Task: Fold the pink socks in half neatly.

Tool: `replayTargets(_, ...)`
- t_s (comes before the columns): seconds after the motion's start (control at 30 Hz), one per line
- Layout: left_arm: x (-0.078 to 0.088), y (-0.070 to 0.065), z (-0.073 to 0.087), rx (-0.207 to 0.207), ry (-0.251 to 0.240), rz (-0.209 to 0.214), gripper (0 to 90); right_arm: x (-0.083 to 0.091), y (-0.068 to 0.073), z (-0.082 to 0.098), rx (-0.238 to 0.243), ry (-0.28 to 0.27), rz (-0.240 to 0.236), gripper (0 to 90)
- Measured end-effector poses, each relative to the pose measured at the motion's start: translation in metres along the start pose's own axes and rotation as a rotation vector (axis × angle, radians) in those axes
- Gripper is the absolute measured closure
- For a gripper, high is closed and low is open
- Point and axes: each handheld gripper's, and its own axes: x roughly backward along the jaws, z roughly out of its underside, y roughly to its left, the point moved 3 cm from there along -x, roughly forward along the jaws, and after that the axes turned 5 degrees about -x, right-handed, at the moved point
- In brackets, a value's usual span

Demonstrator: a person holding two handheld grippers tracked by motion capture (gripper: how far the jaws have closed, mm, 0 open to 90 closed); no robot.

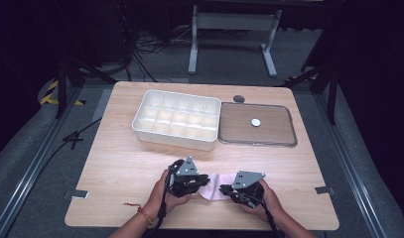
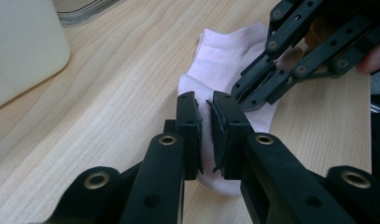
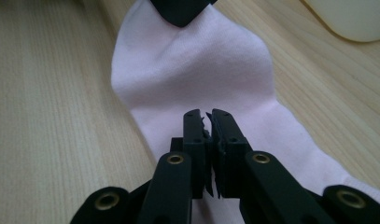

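Observation:
A pale pink sock (image 1: pixel 214 191) lies flat on the wooden table near its front edge, between the two hand-held grippers. In the left gripper view my left gripper (image 2: pixel 205 106) is shut on a fold of the sock (image 2: pixel 220 51), and pink fabric shows between its pads. My right gripper (image 3: pixel 205 117) is shut, its tips down on the sock (image 3: pixel 192 65); I cannot tell whether fabric is pinched between them. From above, the left gripper (image 1: pixel 204 179) and right gripper (image 1: pixel 224 188) face each other across the sock. The right gripper (image 2: pixel 240 95) touches the sock close to the left jaws.
A white compartment box (image 1: pixel 174 138) stands at mid-table, beside a flat clear-rimmed brown tray (image 1: pixel 229 124) with a small white disc (image 1: pixel 255 122) on it. A dark round disc (image 1: pixel 238 98) lies behind the tray. A grey stand (image 1: pixel 234 22) is beyond the table.

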Motion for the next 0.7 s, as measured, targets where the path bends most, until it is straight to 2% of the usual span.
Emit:
replayTargets(0.13,0.001,0.001,0.000,0.005,0.003,0.002,81.4,0.015,-0.008,-0.004,-0.016,-0.043,0.024,84.9)
replayTargets(0.3,0.000,0.001,0.000,0.005,0.004,-0.012,81.1,0.025,-0.021,0.004,-0.030,-0.028,0.061,84.9)
replayTargets(0.5,-0.002,0.000,-0.006,-0.010,0.005,-0.018,81.4,0.016,-0.026,0.016,-0.032,0.035,0.058,85.6)
replayTargets(0.7,-0.002,0.000,-0.009,-0.017,-0.004,-0.020,81.5,0.013,-0.025,0.015,-0.043,0.037,0.053,87.1)
